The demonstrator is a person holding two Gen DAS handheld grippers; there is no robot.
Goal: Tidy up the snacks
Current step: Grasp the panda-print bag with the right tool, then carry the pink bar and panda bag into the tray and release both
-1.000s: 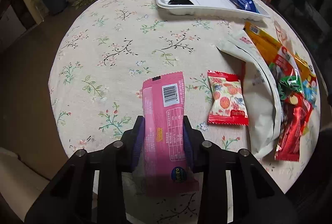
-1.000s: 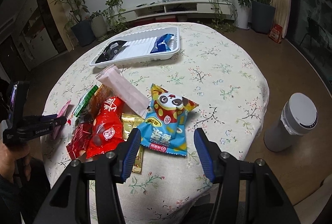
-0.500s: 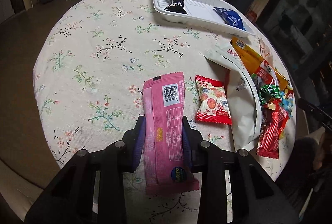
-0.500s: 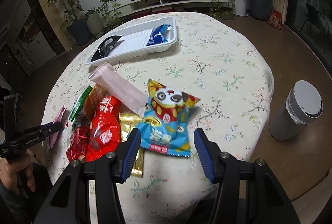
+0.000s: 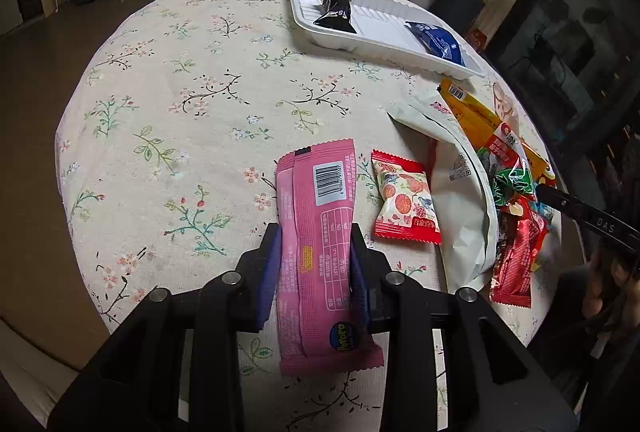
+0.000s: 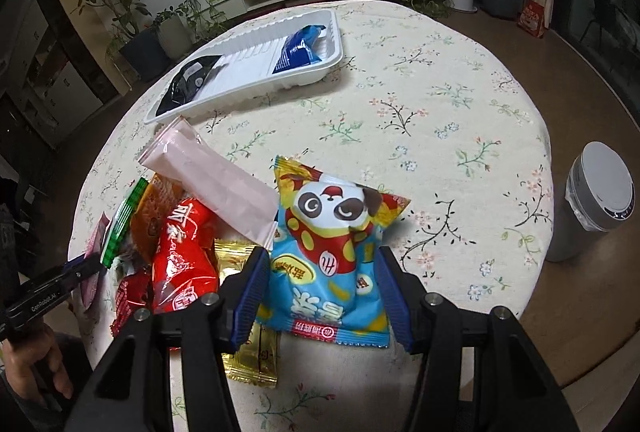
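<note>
The left hand-held gripper (image 5: pixel 314 264) pinches a long pink snack bar (image 5: pixel 316 244) across its middle, both blue pads pressed against the wrapper's sides, barcode side up, over the flowered cloth of the round bench (image 5: pixel 180 120). Just right of the bar lies a small red-edged candy packet (image 5: pixel 404 202), flat on the cloth. Right of that sits a pale folded bag (image 5: pixel 460 200), with the heap of red, green and orange snack packets (image 5: pixel 516 200) against its far side. At the back of the bench stands a white tray (image 5: pixel 384 20) holding 2 packets, a black one (image 5: pixel 334 12) at its left end and a blue one (image 5: pixel 436 40) at its right end.

In the right wrist view, the right hand-held gripper (image 6: pixel 320 288) has its jaws spread on either side of a blue panda-printed snack bag (image 6: pixel 328 252) lying on the bench; whether the pads touch the bag I cannot tell. A gold packet (image 6: pixel 256 352) lies partly under the left finger, and red packets (image 6: pixel 180 256) lie left of it. A grey bin (image 6: pixel 592 200) stands on the floor at the right.
</note>
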